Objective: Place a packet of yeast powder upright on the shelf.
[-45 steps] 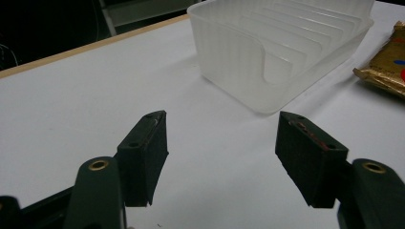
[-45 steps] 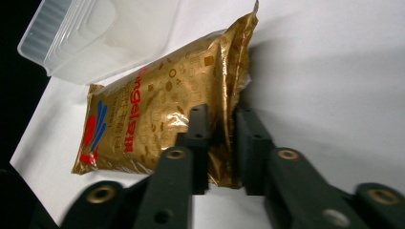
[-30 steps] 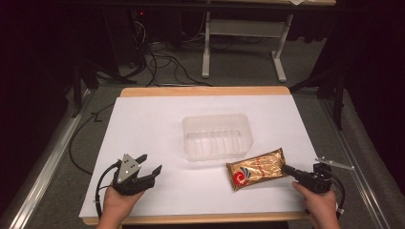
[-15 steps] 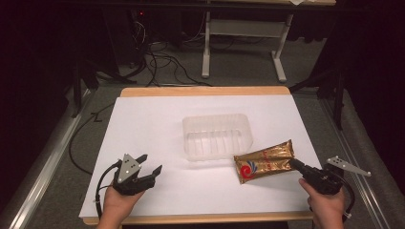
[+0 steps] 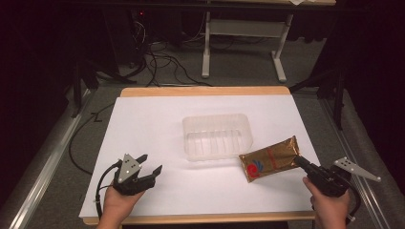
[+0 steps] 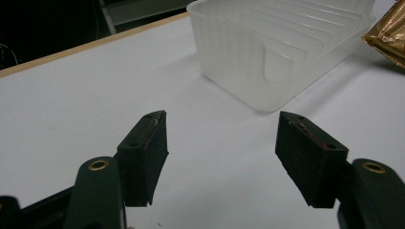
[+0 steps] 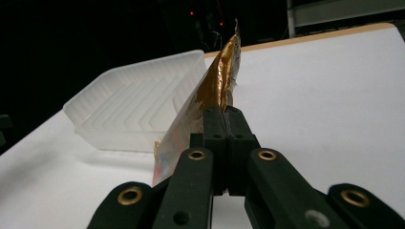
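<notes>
While the right tongs [image 5: 302, 164] pinch the gold pouch [image 5: 269, 158] by its edge, lift it level over the tray [image 5: 217, 135], leaving the left tongs [image 5: 149, 164] gaping idle above the bench [image 5: 143, 119].

In the left gripper view, the translucent ribbed plastic tray [image 6: 282, 47] runs off the top edge, so its far rim is cut away, and the crinkled gold foil pouch [image 6: 389, 38] shows as a mere corner at the right edge. In the right gripper view, the right gripper [image 7: 223, 119] covers the pouch's lower end, and the pouch stands edge-on, hiding its printed face and part of the tray behind it. In the high view, the print on the pouch is too small to read.
</notes>
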### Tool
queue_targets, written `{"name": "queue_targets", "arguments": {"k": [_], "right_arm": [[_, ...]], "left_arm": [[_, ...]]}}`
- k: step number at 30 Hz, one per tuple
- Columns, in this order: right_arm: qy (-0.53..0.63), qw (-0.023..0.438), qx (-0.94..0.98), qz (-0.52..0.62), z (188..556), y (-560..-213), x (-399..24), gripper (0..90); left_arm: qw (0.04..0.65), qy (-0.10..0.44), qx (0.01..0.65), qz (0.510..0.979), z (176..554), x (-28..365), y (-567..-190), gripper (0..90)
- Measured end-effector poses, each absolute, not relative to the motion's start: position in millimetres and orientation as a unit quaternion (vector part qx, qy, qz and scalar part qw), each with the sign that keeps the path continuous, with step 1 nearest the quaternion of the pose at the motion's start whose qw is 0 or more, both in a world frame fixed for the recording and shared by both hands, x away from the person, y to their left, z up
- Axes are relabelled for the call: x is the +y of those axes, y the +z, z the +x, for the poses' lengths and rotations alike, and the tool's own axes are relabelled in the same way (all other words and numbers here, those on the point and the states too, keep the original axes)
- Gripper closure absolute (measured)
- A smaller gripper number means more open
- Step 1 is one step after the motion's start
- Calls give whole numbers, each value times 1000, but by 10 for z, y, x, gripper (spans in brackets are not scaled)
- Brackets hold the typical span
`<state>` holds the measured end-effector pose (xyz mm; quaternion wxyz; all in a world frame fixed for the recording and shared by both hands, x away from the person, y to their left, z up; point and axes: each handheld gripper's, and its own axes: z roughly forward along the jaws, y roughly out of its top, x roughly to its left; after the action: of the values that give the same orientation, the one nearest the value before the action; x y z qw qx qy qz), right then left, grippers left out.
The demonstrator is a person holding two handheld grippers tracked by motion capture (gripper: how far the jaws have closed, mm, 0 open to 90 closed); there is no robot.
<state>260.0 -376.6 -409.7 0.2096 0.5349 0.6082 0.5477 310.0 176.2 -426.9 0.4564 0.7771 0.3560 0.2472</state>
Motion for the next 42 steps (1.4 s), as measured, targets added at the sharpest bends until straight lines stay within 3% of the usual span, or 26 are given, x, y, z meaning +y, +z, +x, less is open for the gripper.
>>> {"name": "queue_targets", "arguments": {"k": [11,31,42], "right_arm": [[568,239,573,541,2482,-3985,-3923,900],[560,334,570,500,2591,-3677,-3647,900],[583,336,576,463,2717,-3427,-3412,900]], "left_arm": [[456,247,356,777,3104,1764,-4269,360],[457,246,358,776,3099,1773,-4272,359],[458,245,362,774,3102,1783,-4278,359]]}}
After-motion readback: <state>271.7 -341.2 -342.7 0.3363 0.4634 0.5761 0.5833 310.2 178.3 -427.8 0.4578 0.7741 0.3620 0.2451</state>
